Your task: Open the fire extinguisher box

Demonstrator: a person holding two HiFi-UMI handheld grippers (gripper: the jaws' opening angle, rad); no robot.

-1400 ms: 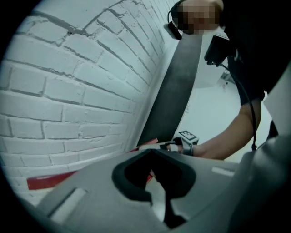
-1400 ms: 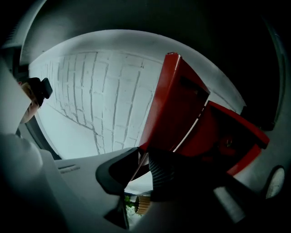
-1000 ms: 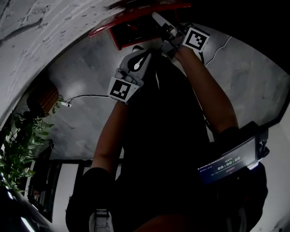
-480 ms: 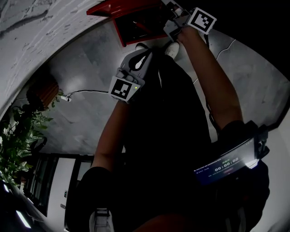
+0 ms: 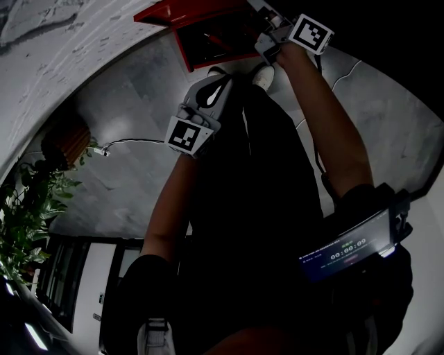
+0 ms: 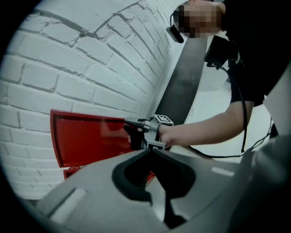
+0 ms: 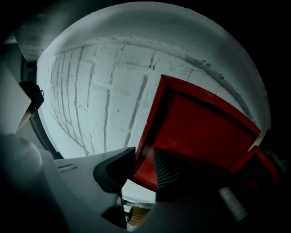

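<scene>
Fire extinguisher box (image 5: 189, 57) door (image 6: 86, 139) open; right hand-held gripper (image 7: 145, 166), jaws opening, astride it.

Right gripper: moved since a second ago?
Yes. The right gripper went up-frame, farther from the plant, tongs opening around the red door.

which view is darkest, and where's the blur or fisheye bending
Head view: darkest and underexposed, the person's torso is near black. Left gripper view: brightly lit, the brick wall bows with fisheye, and the left gripper itself blurs up close. Right gripper view: heavy dark vignette, the red door is in focus.
</scene>
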